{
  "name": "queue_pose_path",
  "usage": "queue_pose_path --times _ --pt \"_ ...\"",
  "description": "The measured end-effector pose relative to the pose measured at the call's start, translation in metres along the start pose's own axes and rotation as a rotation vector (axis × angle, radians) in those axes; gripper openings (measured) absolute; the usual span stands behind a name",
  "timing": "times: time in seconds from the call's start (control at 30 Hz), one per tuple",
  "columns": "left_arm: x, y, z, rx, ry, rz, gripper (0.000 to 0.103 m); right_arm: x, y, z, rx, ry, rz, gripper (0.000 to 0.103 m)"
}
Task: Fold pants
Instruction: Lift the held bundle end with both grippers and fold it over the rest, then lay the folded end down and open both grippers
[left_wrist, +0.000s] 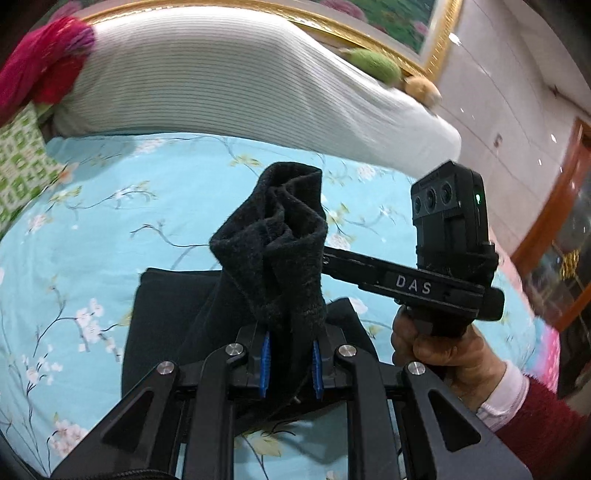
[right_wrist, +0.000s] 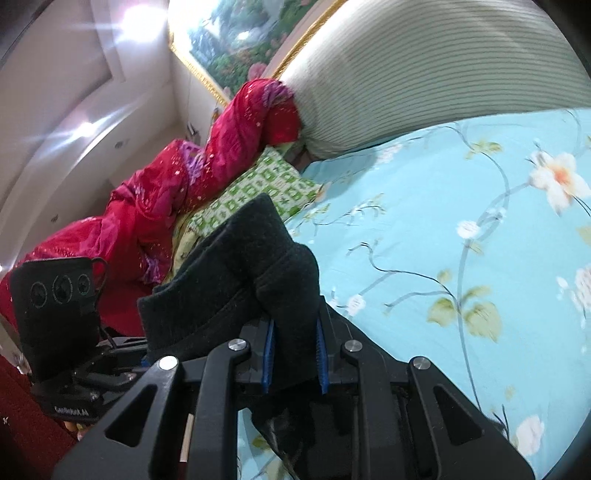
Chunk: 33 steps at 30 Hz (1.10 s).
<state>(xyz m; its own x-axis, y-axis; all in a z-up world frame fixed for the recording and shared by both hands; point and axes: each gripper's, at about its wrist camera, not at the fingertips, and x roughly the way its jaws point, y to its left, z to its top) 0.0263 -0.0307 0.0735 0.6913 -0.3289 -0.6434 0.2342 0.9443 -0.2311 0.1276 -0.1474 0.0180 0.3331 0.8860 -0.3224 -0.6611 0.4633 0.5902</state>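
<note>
The black fleece pants (left_wrist: 273, 251) are lifted above a blue floral bedsheet (left_wrist: 110, 229), with a folded part lying flat on the bed below. My left gripper (left_wrist: 290, 363) is shut on a bunched fold of the pants between its blue pads. My right gripper (right_wrist: 293, 356) is shut on another bunched fold of the pants (right_wrist: 236, 269). In the left wrist view the right gripper's body (left_wrist: 424, 284) reaches in from the right, its tips hidden behind the cloth. In the right wrist view the left gripper's body (right_wrist: 62, 332) is at the lower left.
A large striped white pillow (left_wrist: 221, 74) lies along the headboard. A red quilt (right_wrist: 155, 206) and a green patterned pillow (right_wrist: 255, 192) sit at the bed's left side. A wooden cabinet (left_wrist: 554, 236) stands to the right of the bed.
</note>
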Motion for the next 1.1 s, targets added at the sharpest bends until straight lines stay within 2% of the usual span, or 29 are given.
queue_pose_path --times 0.2,0.37,0.67,0.8,0.93,1.0,1.1 --pt "0.026 -0.018 -0.017 0.059 0.040 0.012 0.016 -0.010 -0.021 -0.019 0.058 -0.011 -0.026 0.020" --pt "0.042 -0.025 -0.028 0.082 0.059 -0.013 0.016 -0.019 -0.036 -0.033 0.111 -0.022 -0.068 0.024" --pt "0.056 -0.034 -0.037 0.133 0.088 -0.056 0.019 -0.036 -0.041 -0.050 0.159 -0.043 -0.176 0.027" --pt "0.061 -0.036 -0.043 0.141 0.107 -0.072 0.020 -0.044 -0.040 -0.058 0.173 -0.026 -0.273 0.027" --pt "0.060 -0.037 -0.046 0.147 0.111 -0.087 0.031 -0.056 -0.036 -0.067 0.189 -0.041 -0.328 0.027" --pt "0.062 -0.037 -0.045 0.141 0.114 -0.106 0.040 -0.062 -0.032 -0.069 0.190 -0.053 -0.360 0.027" --pt "0.060 -0.037 -0.045 0.129 0.122 -0.138 0.043 -0.072 -0.024 -0.070 0.200 -0.071 -0.434 0.027"
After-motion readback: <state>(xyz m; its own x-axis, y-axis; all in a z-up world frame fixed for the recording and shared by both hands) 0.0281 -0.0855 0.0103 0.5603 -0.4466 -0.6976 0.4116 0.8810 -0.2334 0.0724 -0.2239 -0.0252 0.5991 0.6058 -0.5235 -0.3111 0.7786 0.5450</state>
